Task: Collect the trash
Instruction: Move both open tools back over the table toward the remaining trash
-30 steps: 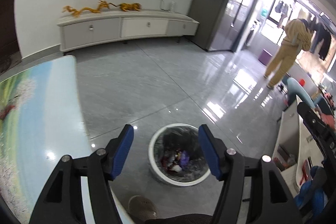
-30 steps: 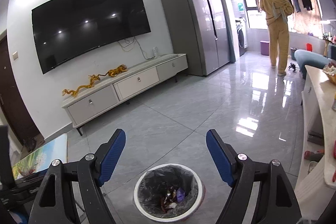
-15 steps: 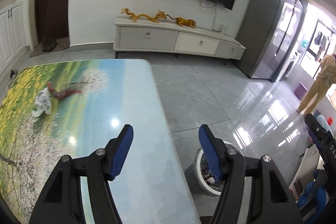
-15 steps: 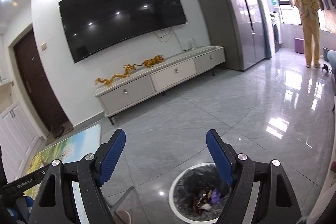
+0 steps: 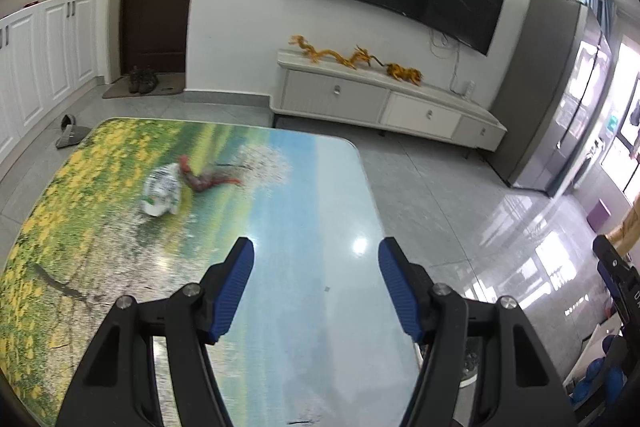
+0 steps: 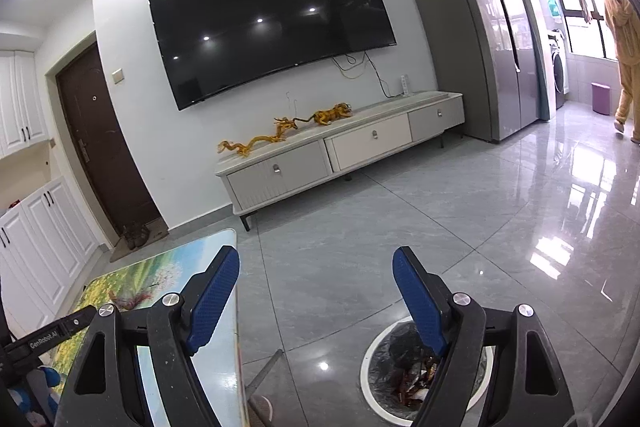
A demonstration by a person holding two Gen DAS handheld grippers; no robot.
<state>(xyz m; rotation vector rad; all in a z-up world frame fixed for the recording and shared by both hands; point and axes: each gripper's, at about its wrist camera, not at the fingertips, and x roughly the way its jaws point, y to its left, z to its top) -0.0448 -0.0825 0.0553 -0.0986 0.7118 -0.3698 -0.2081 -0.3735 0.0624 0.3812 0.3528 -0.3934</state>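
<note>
A crumpled white wrapper with green print lies on the landscape-printed table, left of centre, with a red scrap beside it. My left gripper is open and empty above the table's near part, well short of the wrapper. A white trash bin with a black liner stands on the floor right of the table and holds several scraps. My right gripper is open and empty above the floor between the table and the bin.
A low TV cabinet with golden dragon figures stands against the far wall under a large TV. A grey fridge is on the right. A person in yellow stands far right. Slippers lie left of the table.
My left gripper has swung left from over the bin to over the table, bringing the wrapper into view. My right gripper has also turned left, so the bin now sits lower right.
</note>
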